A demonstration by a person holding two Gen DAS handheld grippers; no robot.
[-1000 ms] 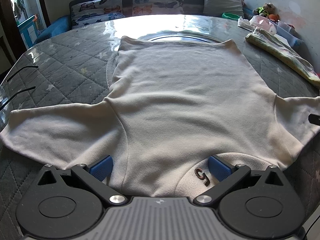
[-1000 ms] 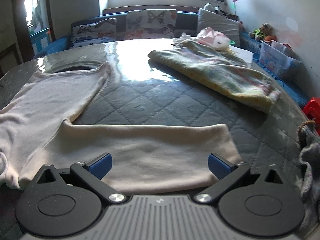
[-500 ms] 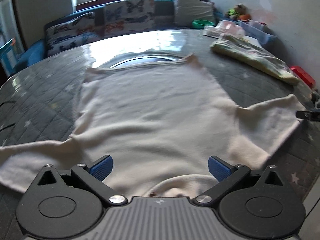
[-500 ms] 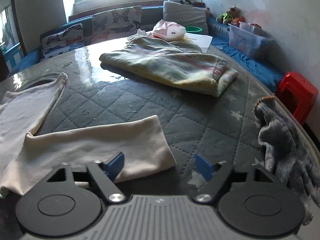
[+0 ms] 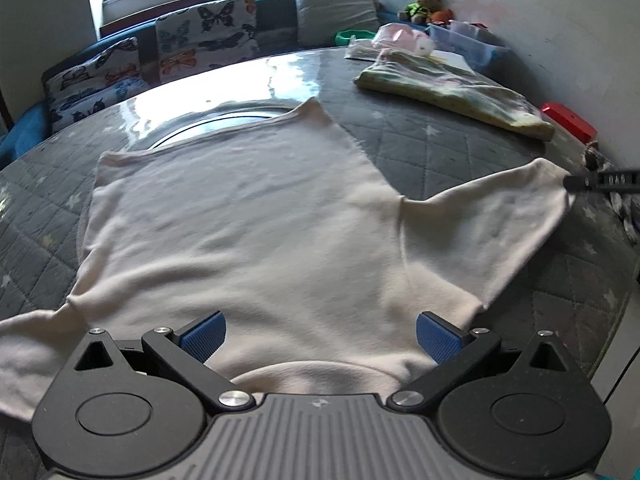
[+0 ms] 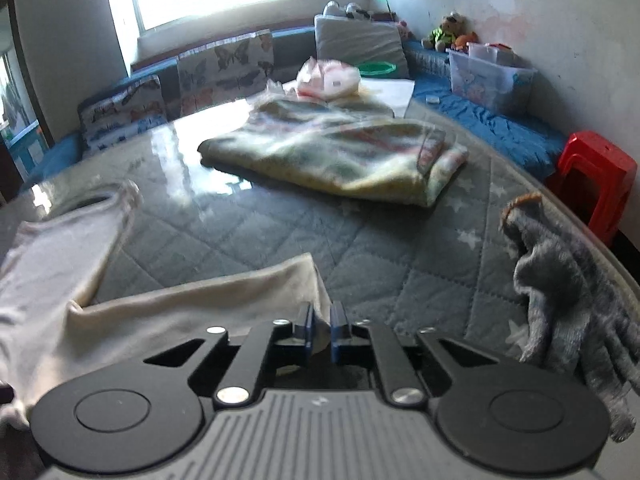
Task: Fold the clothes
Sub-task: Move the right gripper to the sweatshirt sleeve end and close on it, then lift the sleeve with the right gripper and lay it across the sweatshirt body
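Right hand-held gripper [image 6: 321, 330] I clamp on the sleeve [image 6: 224, 300] cuff; left hand-held gripper [image 5: 319, 336] gapes empty over my shirt [image 5: 248, 220] on the worktop [image 5: 440, 148].

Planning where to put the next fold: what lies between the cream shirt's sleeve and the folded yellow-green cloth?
Only bare quilted table cover lies between the sleeve and the folded yellow-green cloth, seen in the right wrist view.

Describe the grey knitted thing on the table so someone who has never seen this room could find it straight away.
Start at the round table with the quilted grey cover. Follow its rim toward the red stool; the grey knitted garment lies crumpled there, partly hanging over the edge. Unlike the spread-out cream shirt and the folded yellow-green blanket, it is dark, fuzzy and bunched, with an orange trim at its top.
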